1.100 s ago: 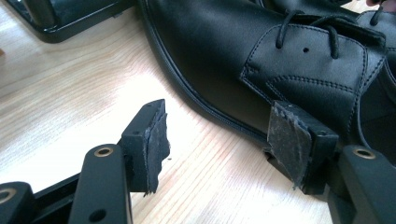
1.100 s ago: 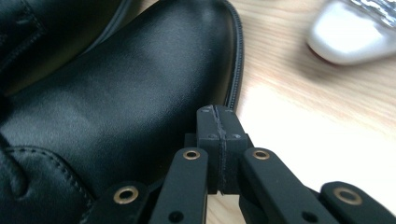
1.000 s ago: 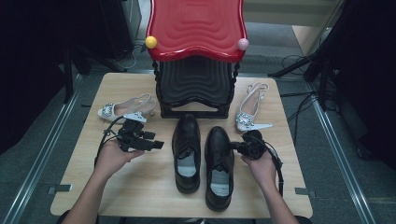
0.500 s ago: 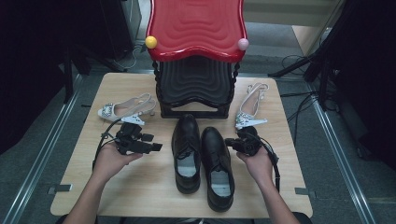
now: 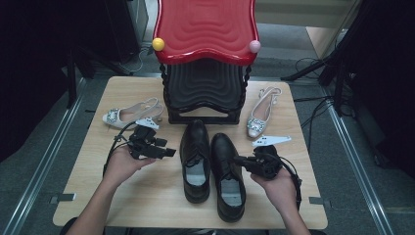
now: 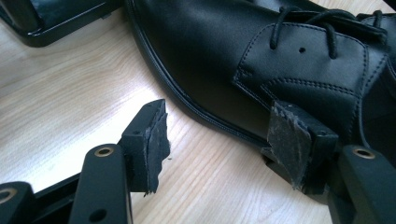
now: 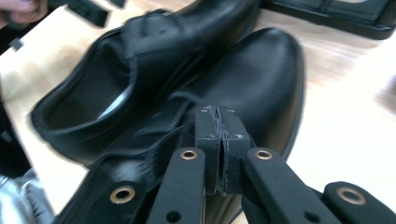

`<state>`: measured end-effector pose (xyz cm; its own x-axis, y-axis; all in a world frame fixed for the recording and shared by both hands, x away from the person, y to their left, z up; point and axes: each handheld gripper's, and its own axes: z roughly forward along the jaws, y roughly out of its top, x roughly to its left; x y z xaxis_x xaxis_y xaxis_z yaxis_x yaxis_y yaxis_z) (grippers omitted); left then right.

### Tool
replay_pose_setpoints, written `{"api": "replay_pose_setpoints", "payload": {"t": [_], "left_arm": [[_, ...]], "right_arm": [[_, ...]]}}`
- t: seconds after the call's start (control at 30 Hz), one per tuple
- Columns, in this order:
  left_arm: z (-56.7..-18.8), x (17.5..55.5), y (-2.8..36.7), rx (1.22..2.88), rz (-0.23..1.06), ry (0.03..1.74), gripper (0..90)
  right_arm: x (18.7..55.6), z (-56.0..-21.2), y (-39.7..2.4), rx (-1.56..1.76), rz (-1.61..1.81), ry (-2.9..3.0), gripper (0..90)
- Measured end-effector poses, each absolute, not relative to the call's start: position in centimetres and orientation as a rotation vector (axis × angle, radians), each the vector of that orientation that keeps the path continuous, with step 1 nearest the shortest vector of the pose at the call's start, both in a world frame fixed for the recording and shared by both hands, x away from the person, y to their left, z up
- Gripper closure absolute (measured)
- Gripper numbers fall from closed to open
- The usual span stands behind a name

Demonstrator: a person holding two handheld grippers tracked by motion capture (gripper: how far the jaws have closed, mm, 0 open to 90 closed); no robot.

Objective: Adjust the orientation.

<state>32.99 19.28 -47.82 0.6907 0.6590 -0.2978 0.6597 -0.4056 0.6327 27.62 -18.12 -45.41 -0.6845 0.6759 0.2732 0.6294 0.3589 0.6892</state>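
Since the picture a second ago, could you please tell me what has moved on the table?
The right gripper, jaws shut and empty, pulled back from the top of the right black shoe towards the person. That shoe slid towards the person too, now sitting behind the left black shoe. The left gripper, both pale heels and the red rack stayed put.

I see the pair of black lace-up leather shoes with smooth, slightly glossy skin and fine stitching; the pale wooden table top looks matt with visible grain; the red wavy plastic stool shines; my black gripper pads look rough and torn.
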Motion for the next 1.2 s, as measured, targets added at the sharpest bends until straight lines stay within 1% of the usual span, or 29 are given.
{"api": "replay_pose_setpoints", "payload": {"t": [0.13, 0.27, 0.47, 0.6, 0.77, 0.93, 1.2], "left_arm": [[-47.8, 33.7, 19.1, 2.137, -0.009, 1.007, 38.7], [-47.6, 34.1, 18.8, 2.143, -0.009, 0.995, 38.7], [-47.5, 34.3, 18.8, 2.137, -0.012, 0.988, 38.7], [-47.4, 34.2, 18.7, 2.141, -0.011, 0.983, 38.7], [-47.4, 34.1, 18.8, 2.144, -0.006, 0.983, 38.7], [-47.4, 34.0, 19.0, 2.133, -0.002, 0.990, 38.6], [-47.4, 33.7, 19.0, 2.136, 0.000, 0.990, 38.6]], "right_arm": [[25.8, -44.7, -17.7, 1.191, 1.270, 2.568, 89.5], [24.9, -44.5, -17.4, 1.172, 1.279, 2.589, 89.9], [23.5, -45.1, -16.7, 1.119, 1.251, 2.668, 90.0], [23.6, -45.8, -16.5, 1.112, 1.241, 2.709, 90.0], [23.7, -45.9, -16.7, 1.112, 1.243, 2.747, 90.0], [24.0, -46.7, -16.5, 1.100, 1.137, 2.781, 90.0], [24.8, -47.5, -15.7, 1.065, 1.143, 2.749, 90.0]]}}
